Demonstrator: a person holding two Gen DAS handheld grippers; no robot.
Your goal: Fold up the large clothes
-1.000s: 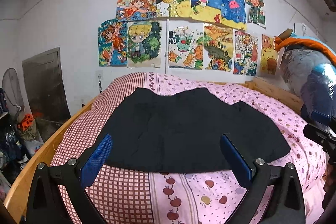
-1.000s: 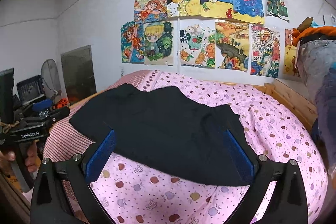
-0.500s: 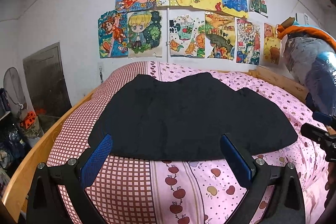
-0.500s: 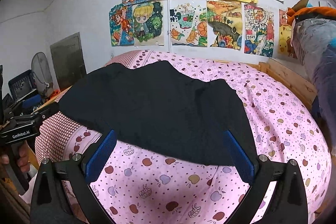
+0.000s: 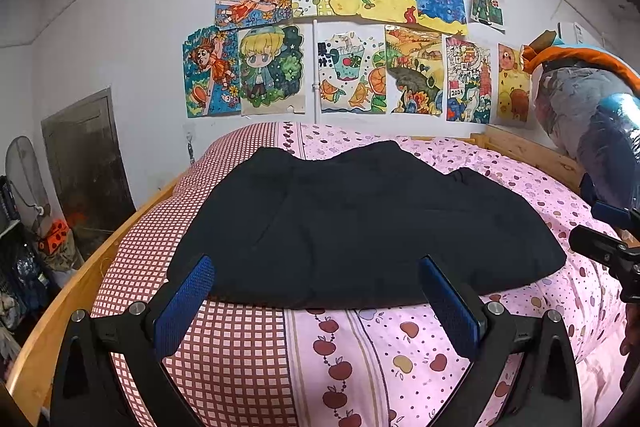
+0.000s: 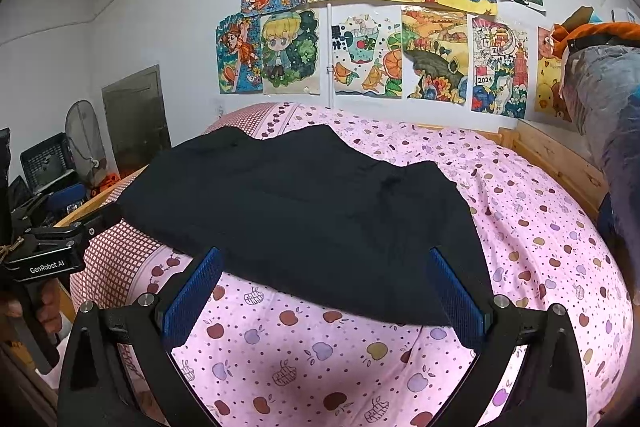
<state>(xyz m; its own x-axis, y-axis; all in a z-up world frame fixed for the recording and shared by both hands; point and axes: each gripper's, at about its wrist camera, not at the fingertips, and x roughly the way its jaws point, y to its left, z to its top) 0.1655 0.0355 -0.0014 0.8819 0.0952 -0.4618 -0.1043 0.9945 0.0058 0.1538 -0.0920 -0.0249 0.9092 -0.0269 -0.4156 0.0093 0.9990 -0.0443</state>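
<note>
A large black fabric garment [image 5: 352, 227] lies spread flat on the bed's pink apple-print cover [image 5: 400, 343], its near hem just beyond both grippers. The left gripper [image 5: 316, 301] and right gripper [image 6: 324, 297] each hold their jaws wide, gripping nothing, above the bed's near edge.

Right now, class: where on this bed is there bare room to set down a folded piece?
Free: pink apple-print quilt right of the black garment, up to the wooden rail; also the near strip before both open hand-held grippers. Crowded: the middle, under the garment.
</note>
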